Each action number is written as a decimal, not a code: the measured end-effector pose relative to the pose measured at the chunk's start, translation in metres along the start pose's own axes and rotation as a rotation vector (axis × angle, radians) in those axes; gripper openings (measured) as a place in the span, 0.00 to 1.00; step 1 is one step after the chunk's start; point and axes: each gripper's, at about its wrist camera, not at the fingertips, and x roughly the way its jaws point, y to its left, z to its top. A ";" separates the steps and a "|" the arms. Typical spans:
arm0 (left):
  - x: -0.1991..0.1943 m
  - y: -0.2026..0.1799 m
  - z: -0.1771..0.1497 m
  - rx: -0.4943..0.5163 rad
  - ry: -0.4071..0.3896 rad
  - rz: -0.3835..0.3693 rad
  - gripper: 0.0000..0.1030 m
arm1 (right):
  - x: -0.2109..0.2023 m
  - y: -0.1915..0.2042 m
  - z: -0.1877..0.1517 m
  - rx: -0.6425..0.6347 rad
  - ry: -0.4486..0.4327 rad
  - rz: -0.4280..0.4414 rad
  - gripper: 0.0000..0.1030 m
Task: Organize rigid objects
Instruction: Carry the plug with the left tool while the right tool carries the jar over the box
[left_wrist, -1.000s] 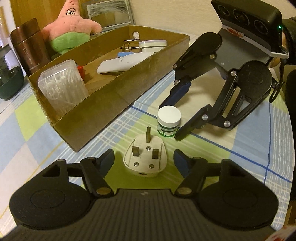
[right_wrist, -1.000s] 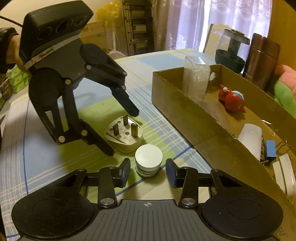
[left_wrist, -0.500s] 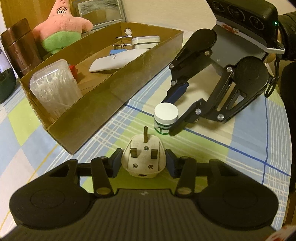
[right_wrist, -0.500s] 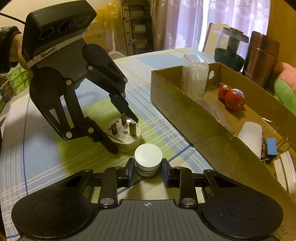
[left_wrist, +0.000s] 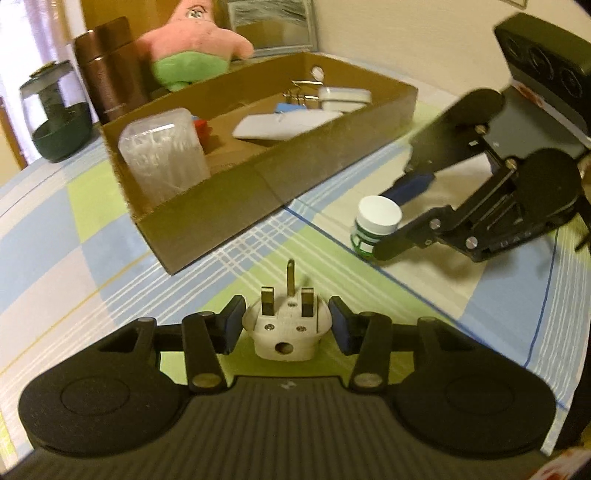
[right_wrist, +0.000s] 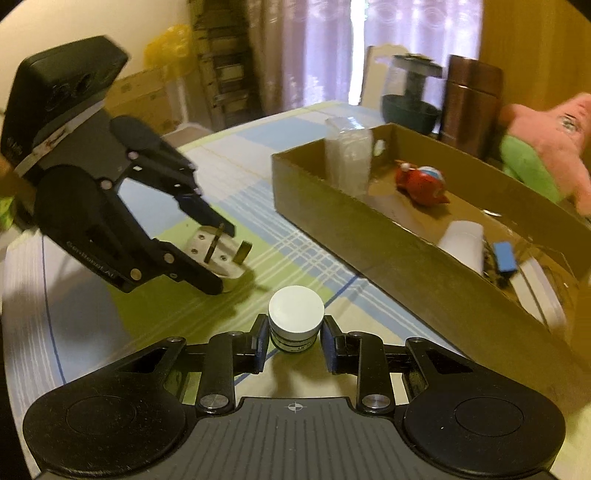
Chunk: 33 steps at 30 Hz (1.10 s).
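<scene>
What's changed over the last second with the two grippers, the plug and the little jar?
Both grippers have closed on their targets: the left gripper now clamps the white plug, and the right gripper clamps the white-capped jar. A second ago each stood open around its object. The plug now looks tilted, prongs up. The cardboard box and its contents look unchanged.

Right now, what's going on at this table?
A person is tidying small items into a cardboard box with a gripper in each hand. The left gripper has closed on a white plug, prongs up. The right gripper has closed on a small white-capped jar. Both items sit low over the checked tablecloth, beside the box, which already holds a clear tub, a red toy and clips.
</scene>
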 end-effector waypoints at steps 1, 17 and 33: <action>-0.003 -0.002 0.001 -0.009 -0.004 0.007 0.42 | -0.004 0.002 0.000 0.014 -0.005 -0.013 0.26; -0.040 -0.033 0.005 -0.121 -0.035 0.080 0.42 | -0.062 0.018 -0.001 0.175 -0.065 -0.120 0.26; -0.070 -0.043 0.041 -0.304 -0.074 0.197 0.42 | -0.103 0.011 0.013 0.304 -0.104 -0.239 0.26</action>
